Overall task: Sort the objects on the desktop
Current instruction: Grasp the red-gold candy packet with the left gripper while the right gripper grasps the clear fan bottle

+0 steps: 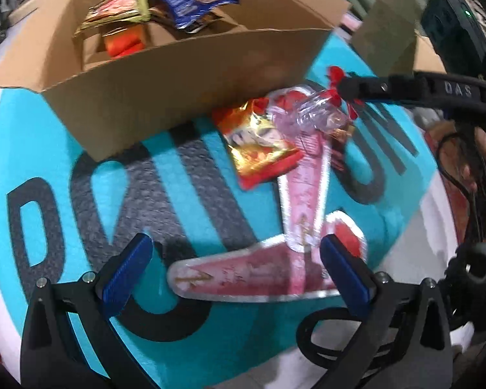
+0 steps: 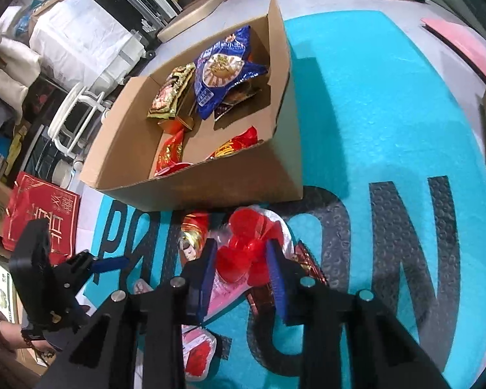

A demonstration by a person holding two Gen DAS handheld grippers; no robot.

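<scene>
Right hand-held gripper [image 2: 241, 267] was clamped on the clear packet of red sweets [image 2: 243, 246], just short of the cardboard box [image 2: 210, 191]; light, crinkly, slippery; I'd grip mid-body; left hand-held gripper [image 1: 236, 272] spread apart, empty.

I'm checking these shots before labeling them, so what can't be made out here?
- Left wrist view: print on the pink packet is blurred and unreadable.
- Left wrist view: the box front wall hides its floor.
- Right wrist view: the red item in the right gripper is partly covered by the fingers, so its kind is unclear.
- Left gripper holds nothing.
</scene>
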